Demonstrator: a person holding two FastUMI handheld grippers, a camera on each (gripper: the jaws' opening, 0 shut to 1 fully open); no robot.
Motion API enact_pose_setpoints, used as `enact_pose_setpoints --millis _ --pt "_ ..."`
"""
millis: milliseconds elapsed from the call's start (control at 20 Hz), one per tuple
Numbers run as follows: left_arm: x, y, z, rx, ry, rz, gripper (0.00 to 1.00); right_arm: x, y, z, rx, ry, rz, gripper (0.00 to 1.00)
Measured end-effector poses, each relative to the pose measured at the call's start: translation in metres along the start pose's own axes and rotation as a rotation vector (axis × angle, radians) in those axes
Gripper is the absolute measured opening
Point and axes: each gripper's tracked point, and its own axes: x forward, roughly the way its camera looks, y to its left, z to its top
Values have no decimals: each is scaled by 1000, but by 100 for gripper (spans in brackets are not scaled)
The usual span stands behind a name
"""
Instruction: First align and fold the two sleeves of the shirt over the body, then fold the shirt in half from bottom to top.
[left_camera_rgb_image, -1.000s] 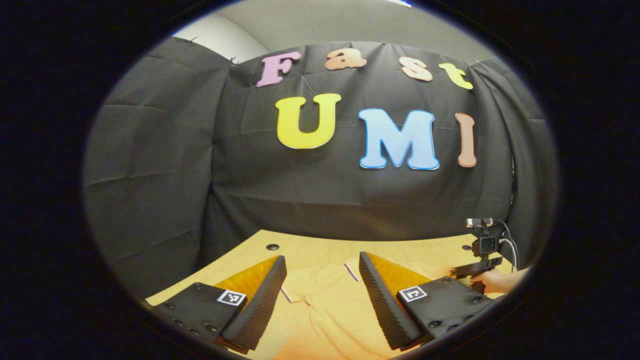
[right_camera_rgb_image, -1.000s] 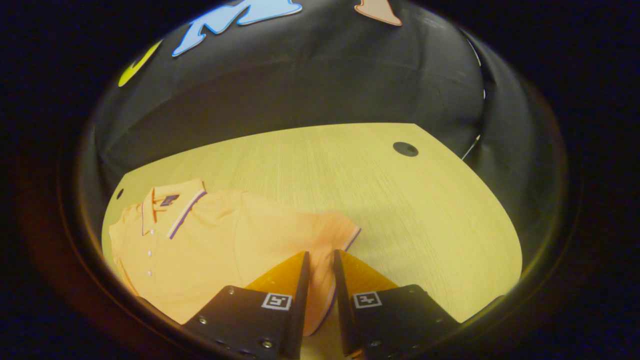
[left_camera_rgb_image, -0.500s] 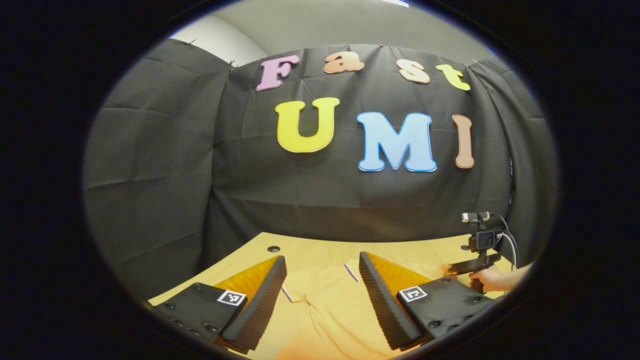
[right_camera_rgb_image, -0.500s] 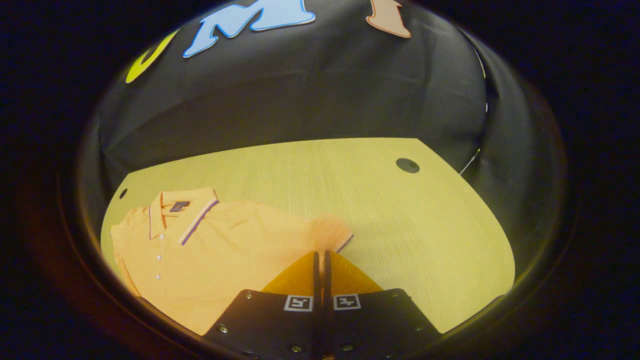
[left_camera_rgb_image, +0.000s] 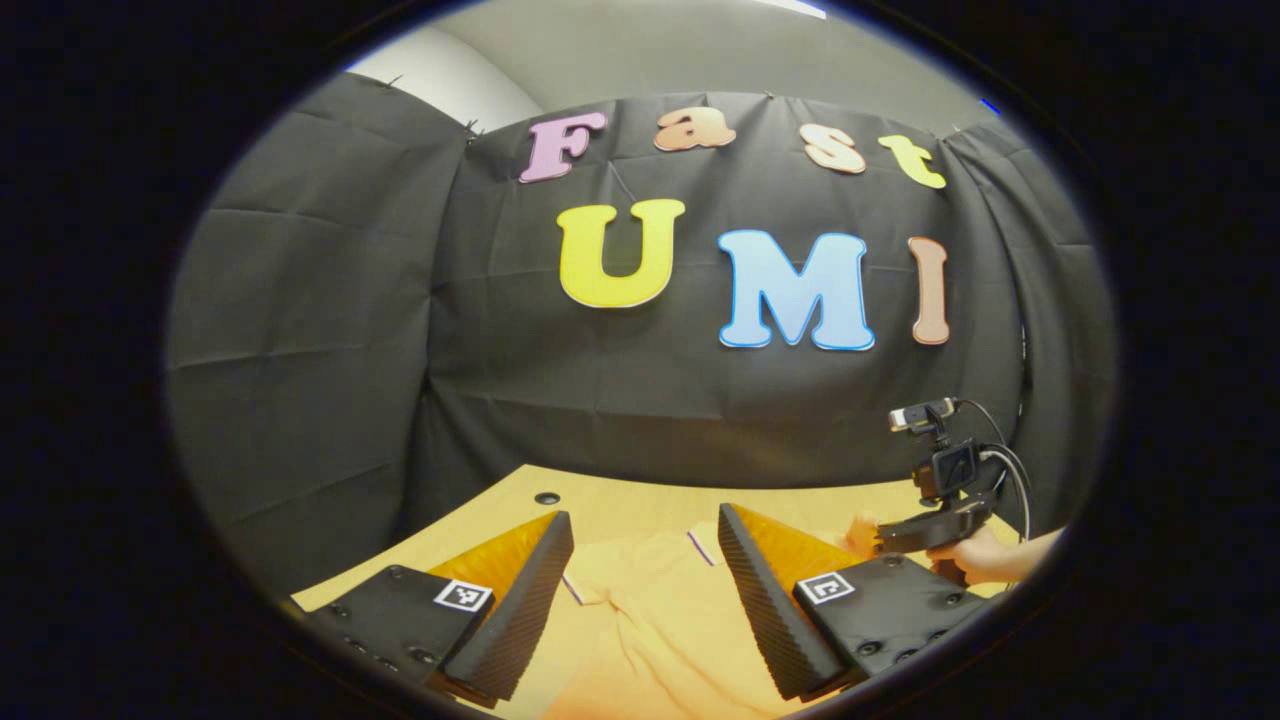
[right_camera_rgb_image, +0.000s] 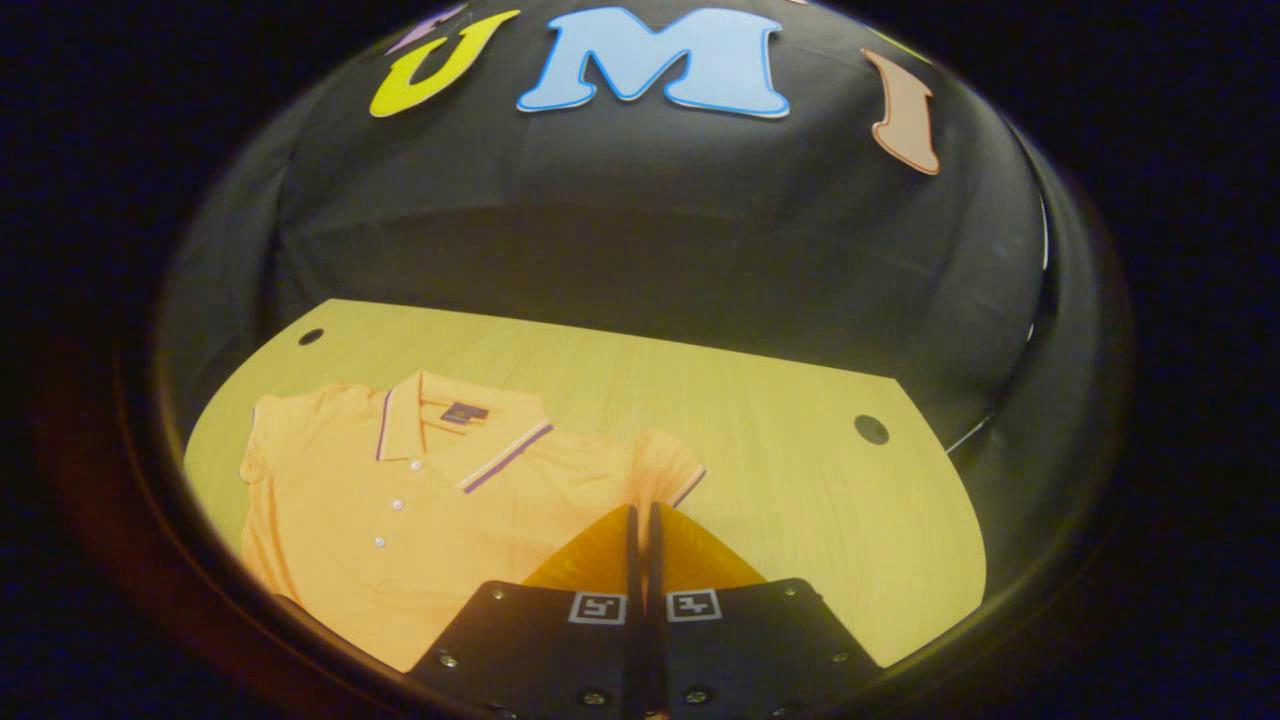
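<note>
An orange polo shirt (right_camera_rgb_image: 400, 510) lies face up on the wooden table (right_camera_rgb_image: 800, 500), its striped collar (right_camera_rgb_image: 455, 420) toward the booth wall. My right gripper (right_camera_rgb_image: 640, 510) is shut on the shirt's striped-cuff sleeve (right_camera_rgb_image: 668, 470), which rises a little off the table. In the left gripper view, my left gripper (left_camera_rgb_image: 642, 518) hangs open just above the shirt (left_camera_rgb_image: 650, 610), nothing between its fingers. Farther right there, a hand (left_camera_rgb_image: 990, 562) holds the right gripper (left_camera_rgb_image: 885, 540) with orange cloth at its tips.
Round cable holes sit near the table's back corners (right_camera_rgb_image: 871, 429) (right_camera_rgb_image: 311, 336) (left_camera_rgb_image: 546, 497). Bare wood stretches to the right of the shirt in the right gripper view. Black cloth walls stand close behind the table.
My right gripper closed on the sleeve, then lifted and swung left toward the shirt body. The left gripper stayed open and nearly still.
</note>
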Motion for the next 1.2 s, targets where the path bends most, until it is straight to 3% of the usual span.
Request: enact_pose_setpoints --millis 400,800,950,1000,1150,1200 --pt "-5 26 -16 -10 26 64 98 11 48 -17 -80 41 92 1" --pt "0 37 -32 -6 63 88 98 15 55 -31 -99 96 111 10" --pt "4 38 -35 -14 71 85 95 13 59 -32 -88 98 127 19" --pt "5 36 -35 -15 72 82 95 14 60 -31 -84 96 133 28" --pt "9 31 -36 -13 72 69 95 9 61 -28 -72 87 140 34" --pt "12 31 -36 -13 72 64 95 5 62 -26 -65 85 144 48"
